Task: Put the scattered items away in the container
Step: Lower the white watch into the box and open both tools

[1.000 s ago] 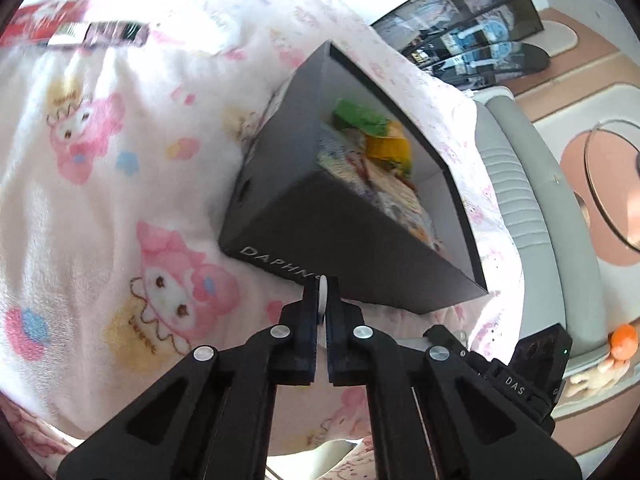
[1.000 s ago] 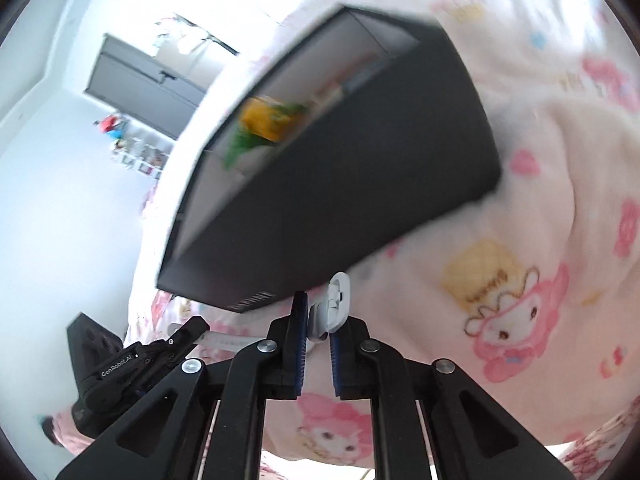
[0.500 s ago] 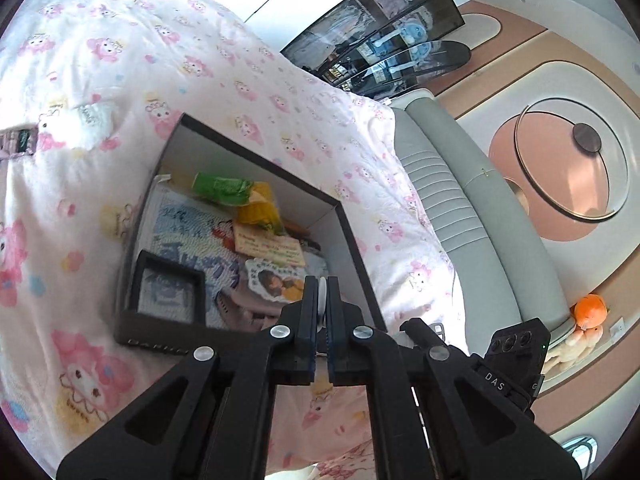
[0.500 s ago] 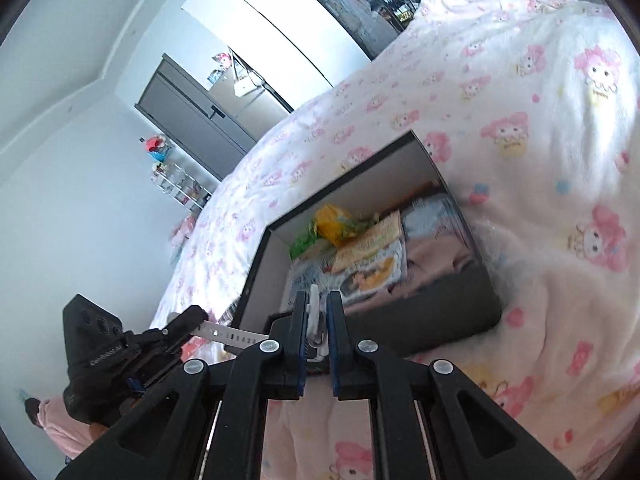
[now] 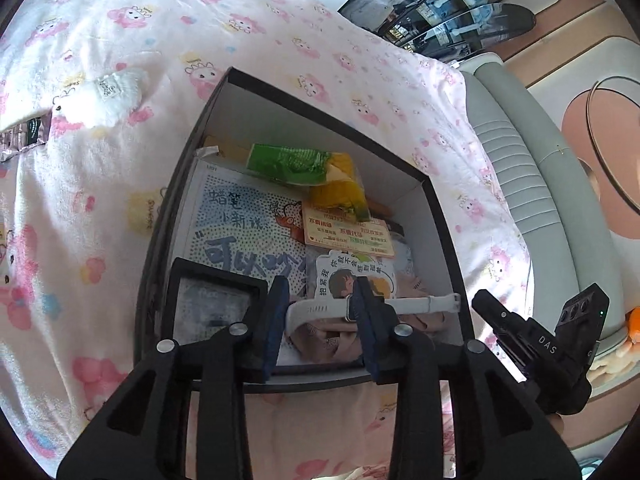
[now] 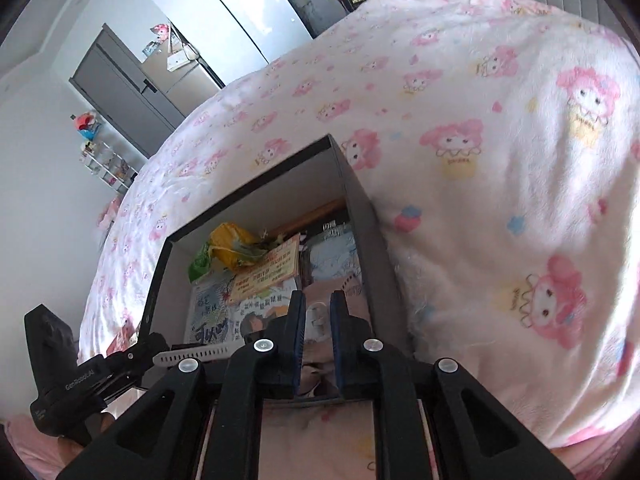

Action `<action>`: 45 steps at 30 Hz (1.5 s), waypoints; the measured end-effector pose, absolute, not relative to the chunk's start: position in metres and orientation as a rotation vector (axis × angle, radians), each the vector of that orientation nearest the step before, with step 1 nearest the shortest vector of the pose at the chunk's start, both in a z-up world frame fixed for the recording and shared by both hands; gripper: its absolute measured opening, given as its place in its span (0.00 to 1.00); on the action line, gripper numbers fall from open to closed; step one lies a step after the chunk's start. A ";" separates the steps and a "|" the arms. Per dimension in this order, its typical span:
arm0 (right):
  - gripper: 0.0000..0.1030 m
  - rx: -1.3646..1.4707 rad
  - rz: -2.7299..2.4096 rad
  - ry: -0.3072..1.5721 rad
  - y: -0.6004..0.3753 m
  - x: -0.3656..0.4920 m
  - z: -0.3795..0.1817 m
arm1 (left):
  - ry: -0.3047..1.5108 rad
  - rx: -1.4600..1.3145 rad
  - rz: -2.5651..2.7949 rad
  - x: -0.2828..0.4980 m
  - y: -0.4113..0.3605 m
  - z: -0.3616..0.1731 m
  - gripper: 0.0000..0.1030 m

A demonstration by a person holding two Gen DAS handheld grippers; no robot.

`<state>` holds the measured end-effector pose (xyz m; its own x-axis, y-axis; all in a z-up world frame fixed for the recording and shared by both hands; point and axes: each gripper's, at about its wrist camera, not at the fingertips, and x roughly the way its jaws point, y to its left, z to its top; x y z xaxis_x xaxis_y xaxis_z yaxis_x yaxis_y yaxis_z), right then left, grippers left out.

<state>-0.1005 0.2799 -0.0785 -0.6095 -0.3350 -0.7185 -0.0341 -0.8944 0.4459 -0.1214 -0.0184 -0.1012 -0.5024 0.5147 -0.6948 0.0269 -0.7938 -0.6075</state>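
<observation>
Left wrist: left gripper (image 5: 320,294) fingers opening, white watch (image 5: 320,311) between, unpressed

A pink cartoon-print blanket (image 5: 120,208) covers the bed. To the right runs a grey padded headboard (image 5: 532,184). Far off stand a grey cabinet (image 6: 120,92) and dark glass shelves (image 5: 448,12).

Both matte-black plastic two-finger grippers: left gripper (image 5: 320,320), right gripper (image 6: 318,336). Triangular cut-outs in arms, silver round screws, blue pads (image 5: 276,320) inside. White "DAS" / "GenRobot.AI" lettering on bodies.
</observation>
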 end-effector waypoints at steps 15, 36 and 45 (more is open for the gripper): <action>0.23 1.316 -2.444 -0.322 0.218 -0.131 -0.086 | -0.518 -1.638 2.273 -0.138 0.028 -0.106 0.32; 0.23 1.585 -2.369 -0.436 0.223 -0.151 -0.120 | -0.524 -1.750 2.055 -0.161 0.035 -0.134 0.33; 0.24 1.609 -2.351 -0.421 0.207 -0.153 -0.133 | -0.560 -1.744 2.101 -0.176 0.044 -0.139 0.33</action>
